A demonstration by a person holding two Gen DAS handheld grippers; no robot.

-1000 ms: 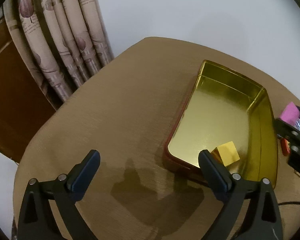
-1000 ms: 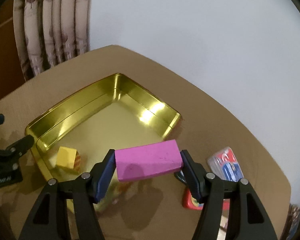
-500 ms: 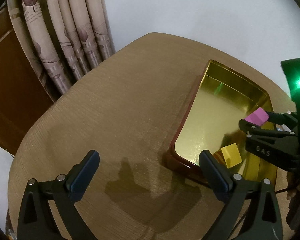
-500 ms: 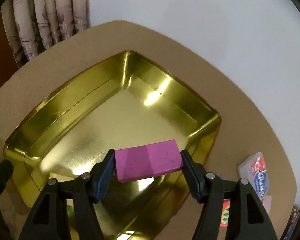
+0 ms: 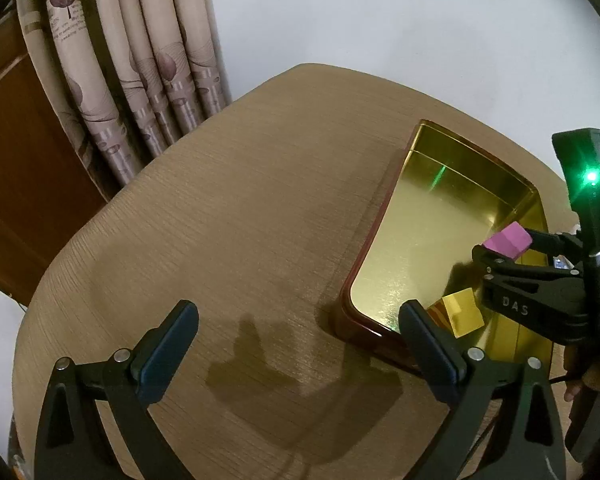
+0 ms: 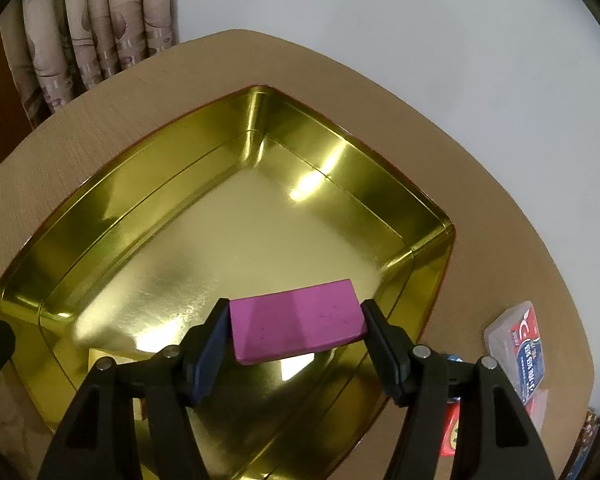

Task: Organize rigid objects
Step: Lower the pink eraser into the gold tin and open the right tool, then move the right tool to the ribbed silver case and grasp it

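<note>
Right gripper [image 6: 296, 334]: jaws clamped on the pink block [image 6: 298, 326], one pad on each short end, block lying roughly level between them. I have it hanging over the gold tin [image 6: 204, 160], above the near part of the floor; from the left wrist view the block [image 5: 506, 240] looks clear of the tin bottom, not touching it.

Left gripper [image 5: 300, 330]: jaws wide, nothing between them. It sits over bare tabletop [image 5: 220, 220], just beside the tin's near left corner [image 5: 350, 308]; right-hand pad overlaps the tin's red outer edge in view, can't tell if it touches.

Yellow cube [image 5: 462, 312] is already in the tin, near corner, resting on the floor close to the wall. In the right wrist view only a sliver of it [image 6: 100, 356] shows behind my left finger.

Outside the tin, on the tabletop off its right side: clear plastic case with red/blue label [image 6: 522, 344], and a red item [image 6: 452, 428] partly hidden behind the right finger, can't make out what it is.

Patterned curtain [image 5: 140, 60] hangs behind the table's far left edge, white wall behind the rest. Green light on the right gripper body [image 5: 591, 176], reflected as a streak in the tin.
</note>
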